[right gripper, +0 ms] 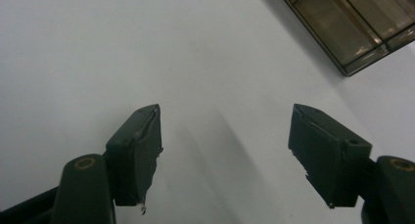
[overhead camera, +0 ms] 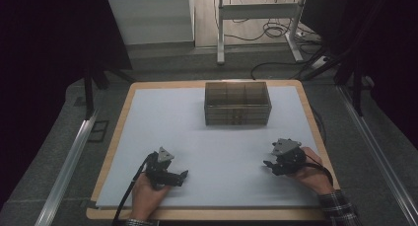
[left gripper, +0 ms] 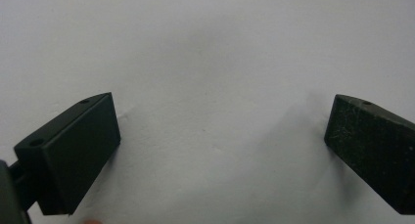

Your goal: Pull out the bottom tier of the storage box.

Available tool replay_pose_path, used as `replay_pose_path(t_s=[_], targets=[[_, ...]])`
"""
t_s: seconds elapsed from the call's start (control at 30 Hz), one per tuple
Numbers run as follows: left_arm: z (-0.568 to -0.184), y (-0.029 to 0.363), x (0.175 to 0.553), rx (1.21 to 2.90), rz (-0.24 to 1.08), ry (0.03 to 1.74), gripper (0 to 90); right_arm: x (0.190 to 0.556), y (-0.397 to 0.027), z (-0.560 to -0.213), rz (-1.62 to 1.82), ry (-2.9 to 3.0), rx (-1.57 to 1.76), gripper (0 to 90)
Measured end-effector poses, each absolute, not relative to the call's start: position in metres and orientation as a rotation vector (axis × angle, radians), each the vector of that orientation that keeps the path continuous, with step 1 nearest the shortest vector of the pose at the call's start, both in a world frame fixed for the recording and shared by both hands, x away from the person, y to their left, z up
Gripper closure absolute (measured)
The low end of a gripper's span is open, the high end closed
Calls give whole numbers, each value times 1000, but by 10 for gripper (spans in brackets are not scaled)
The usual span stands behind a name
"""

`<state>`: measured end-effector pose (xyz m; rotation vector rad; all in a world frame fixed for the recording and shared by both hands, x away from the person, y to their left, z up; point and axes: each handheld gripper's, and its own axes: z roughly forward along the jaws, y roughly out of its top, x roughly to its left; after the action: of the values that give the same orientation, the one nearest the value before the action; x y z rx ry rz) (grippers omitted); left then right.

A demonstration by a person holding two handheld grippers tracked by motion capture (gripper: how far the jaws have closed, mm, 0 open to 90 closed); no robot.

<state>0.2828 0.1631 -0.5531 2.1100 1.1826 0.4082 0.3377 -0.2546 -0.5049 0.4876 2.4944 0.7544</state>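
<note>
A smoky, see-through compartment box [overhead camera: 237, 103] stands near the far edge of the bench [overhead camera: 197, 137], about midway along it. The left gripper [overhead camera: 183, 175] lies low near the near edge, its fingers [left gripper: 73, 155] wide with nothing between them. The right gripper [overhead camera: 268, 165] sits toward the near right corner, its fingers [right gripper: 137, 150] apart and empty.

Black tongs [overhead camera: 270, 165] with grey three-cornered plates, trailing black cables, plaid sleeve [overhead camera: 338, 206] at the right wrist
</note>
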Motion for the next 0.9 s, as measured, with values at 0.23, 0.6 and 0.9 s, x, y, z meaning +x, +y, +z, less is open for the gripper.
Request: replay_pose_path(t_s=[0.23, 0.6, 0.9], targets=[[-553, 163, 283, 2110, 408, 1182, 0, 340, -248, -506, 711, 2457, 441, 317], [-553, 163, 283, 2110, 408, 1182, 0, 345, -238, -505, 665, 2406, 378, 366], [-553, 163, 283, 2110, 408, 1183, 0, 351, -229, -508, 635, 2351, 324, 410]])
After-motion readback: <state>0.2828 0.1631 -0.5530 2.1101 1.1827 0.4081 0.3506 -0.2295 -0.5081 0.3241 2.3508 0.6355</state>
